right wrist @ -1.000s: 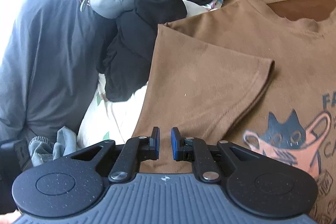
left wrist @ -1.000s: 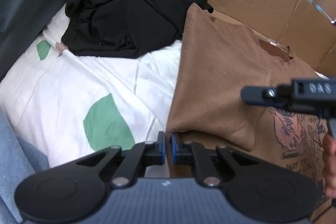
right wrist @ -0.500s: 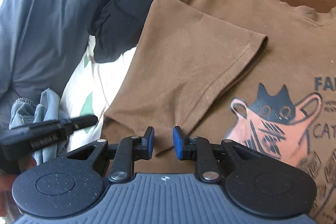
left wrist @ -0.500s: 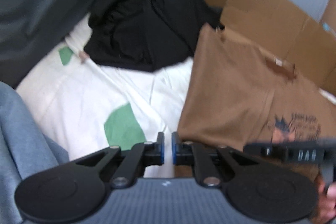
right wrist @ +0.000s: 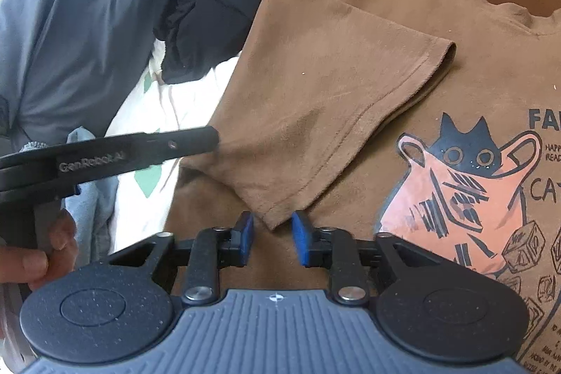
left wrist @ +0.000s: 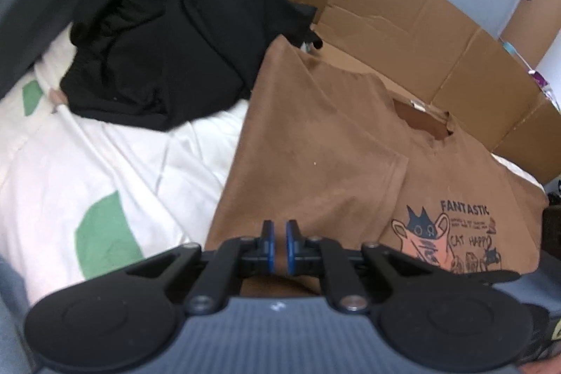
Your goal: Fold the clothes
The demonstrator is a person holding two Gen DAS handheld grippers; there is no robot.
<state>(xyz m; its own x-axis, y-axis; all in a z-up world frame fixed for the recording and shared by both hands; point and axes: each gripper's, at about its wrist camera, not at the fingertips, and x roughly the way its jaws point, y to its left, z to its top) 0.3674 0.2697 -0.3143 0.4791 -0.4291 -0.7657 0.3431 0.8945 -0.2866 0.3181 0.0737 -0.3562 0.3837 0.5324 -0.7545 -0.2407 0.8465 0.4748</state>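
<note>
A brown T-shirt [left wrist: 315, 163] with a cat print [right wrist: 455, 181] lies flat, its left sleeve folded in over the chest [right wrist: 315, 93]. My left gripper [left wrist: 277, 242] is at the shirt's left folded edge, pads almost together with brown cloth between them. In the right wrist view its tip [right wrist: 210, 141] meets that edge, where the fabric puckers. My right gripper [right wrist: 271, 240] is open just above the shirt. The corner of the sleeve hem [right wrist: 270, 219] lies loose between its blue pads.
A black garment [left wrist: 157, 41] is heaped beyond the shirt on a white sheet with green shapes [left wrist: 105, 181]. Flattened cardboard [left wrist: 403, 23] stands behind. Grey clothing [right wrist: 70, 23] lies left. A hand [right wrist: 35, 251] holds the left gripper.
My right gripper's jaws went from nearly shut to open, leaving the sleeve corner free. The left gripper swung right, from the white sheet onto the shirt's folded edge.
</note>
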